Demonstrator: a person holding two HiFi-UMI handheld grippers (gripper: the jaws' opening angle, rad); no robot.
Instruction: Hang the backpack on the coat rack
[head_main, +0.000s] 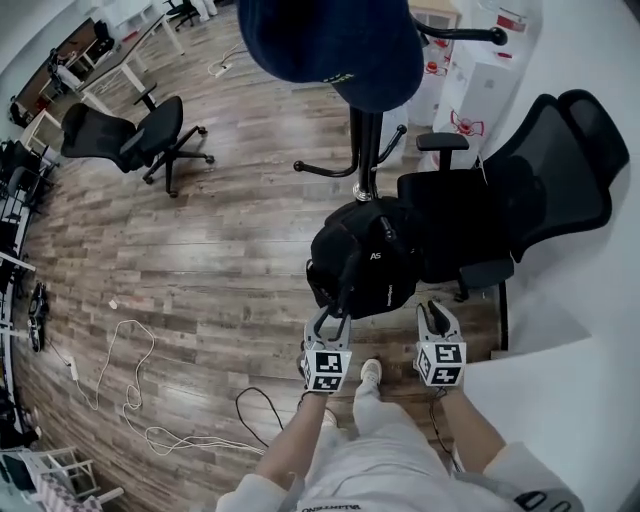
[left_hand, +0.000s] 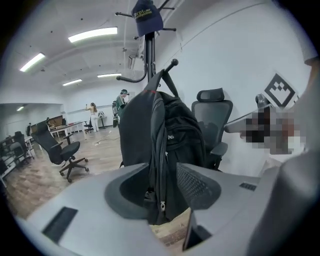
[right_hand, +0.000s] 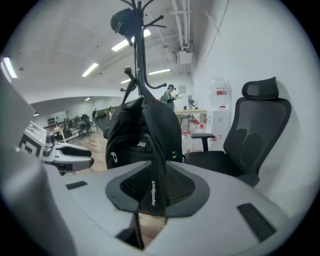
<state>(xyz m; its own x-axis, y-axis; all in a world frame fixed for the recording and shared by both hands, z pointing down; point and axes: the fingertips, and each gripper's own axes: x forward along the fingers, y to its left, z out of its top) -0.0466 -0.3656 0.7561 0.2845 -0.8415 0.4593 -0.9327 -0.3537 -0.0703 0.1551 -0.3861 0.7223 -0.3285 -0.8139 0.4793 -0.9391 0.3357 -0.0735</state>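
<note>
**Backpack on the rack, one strap pinched**

The backpack (head_main: 365, 262) hung from a low hook of the coat rack (head_main: 362, 140), beside an office chair (head_main: 520, 200). The left gripper (head_main: 329, 322) had its fingers (left_hand: 131, 192) spread, with the backpack's zippered edge showing between them. The right gripper (head_main: 438, 316) pinched a strap (right_hand: 152, 195).

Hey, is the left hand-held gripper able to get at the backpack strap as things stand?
Probably yes: the left hand-held gripper is open, and a strap of the backpack hangs right between its jaws, with nothing blocking it.
</note>
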